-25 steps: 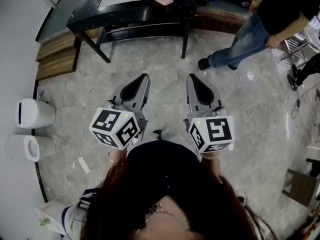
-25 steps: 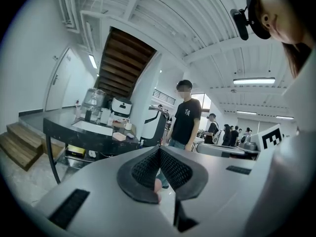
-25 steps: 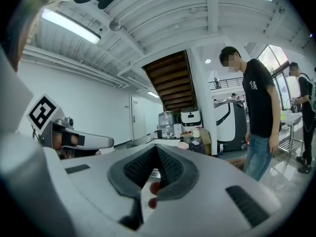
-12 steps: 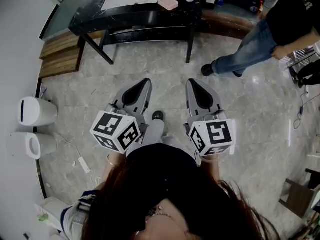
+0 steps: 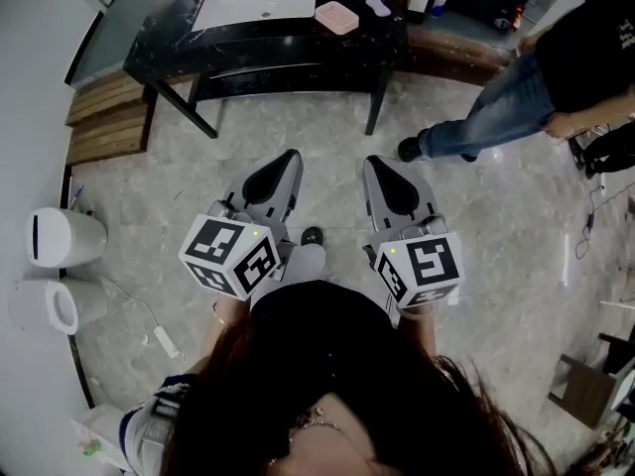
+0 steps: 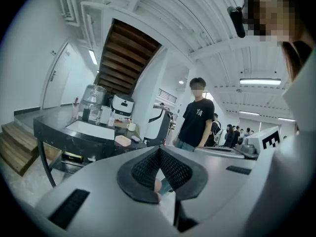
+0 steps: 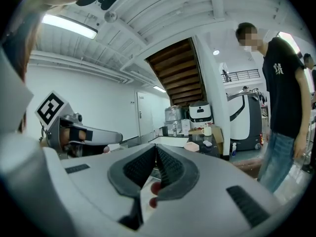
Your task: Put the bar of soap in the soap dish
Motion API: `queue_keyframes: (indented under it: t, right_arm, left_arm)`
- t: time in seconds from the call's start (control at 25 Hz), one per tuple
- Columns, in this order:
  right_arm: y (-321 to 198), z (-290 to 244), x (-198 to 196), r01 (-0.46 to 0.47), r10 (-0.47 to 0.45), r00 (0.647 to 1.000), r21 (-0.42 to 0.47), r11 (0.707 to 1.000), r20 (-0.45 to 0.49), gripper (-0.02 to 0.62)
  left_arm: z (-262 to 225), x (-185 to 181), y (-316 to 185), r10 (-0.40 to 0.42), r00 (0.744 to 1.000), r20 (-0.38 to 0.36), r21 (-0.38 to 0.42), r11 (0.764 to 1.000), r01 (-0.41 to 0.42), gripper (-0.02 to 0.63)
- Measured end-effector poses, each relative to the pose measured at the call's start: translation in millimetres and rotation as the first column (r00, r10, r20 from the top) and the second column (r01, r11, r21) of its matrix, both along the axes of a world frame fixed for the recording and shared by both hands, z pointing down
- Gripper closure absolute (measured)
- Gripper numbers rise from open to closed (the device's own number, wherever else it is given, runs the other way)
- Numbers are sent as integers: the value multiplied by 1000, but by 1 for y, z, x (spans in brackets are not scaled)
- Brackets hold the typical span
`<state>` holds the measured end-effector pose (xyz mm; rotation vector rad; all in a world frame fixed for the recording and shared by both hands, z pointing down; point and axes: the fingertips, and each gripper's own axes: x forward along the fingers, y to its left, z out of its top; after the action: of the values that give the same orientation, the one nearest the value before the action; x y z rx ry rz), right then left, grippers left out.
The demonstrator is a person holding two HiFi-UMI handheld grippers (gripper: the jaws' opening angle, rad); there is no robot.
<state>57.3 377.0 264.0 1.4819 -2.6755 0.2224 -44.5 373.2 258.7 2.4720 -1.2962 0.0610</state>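
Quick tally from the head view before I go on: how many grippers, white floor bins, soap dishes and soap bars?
Grippers: 2
White bins: 2
Soap dish: 1
Bar of soap: 1
Total: 6

Grey left claw (image 5: 287, 154) & right claw (image 5: 371, 161), blk pads (image 6: 145, 169), b/w marker cubes (image 5: 230, 254).

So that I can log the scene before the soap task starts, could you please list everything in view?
table: one, black, top of head view
basin: one, white, on the table
soap dish: one, pink, on the table, right of the basin
bar of soap: one, pale, probably the small piece right of the dish
wooden steps: one set, brown, left of the table
bins: two, white, floor at left edge
bystander: one, black shirt, blue jeans, top right
left gripper: one, grey, jaws shut, empty
right gripper: one, grey, jaws shut, empty
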Motion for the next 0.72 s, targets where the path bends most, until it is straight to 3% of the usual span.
queue_keyframes:
  t: [0.36, 0.72]
  right_arm:
    - [-71, -15, -46, -4, 7, 997, 37, 999, -73, 586]
    - [-116, -12, -62, -43, 48, 993, 41, 998, -105, 586]
  left_arm:
    - [-10, -37, -83, 38, 999, -34, 18, 999, -38, 615]
    - [1, -54, -139, 70, 996, -62, -4, 998, -70, 615]
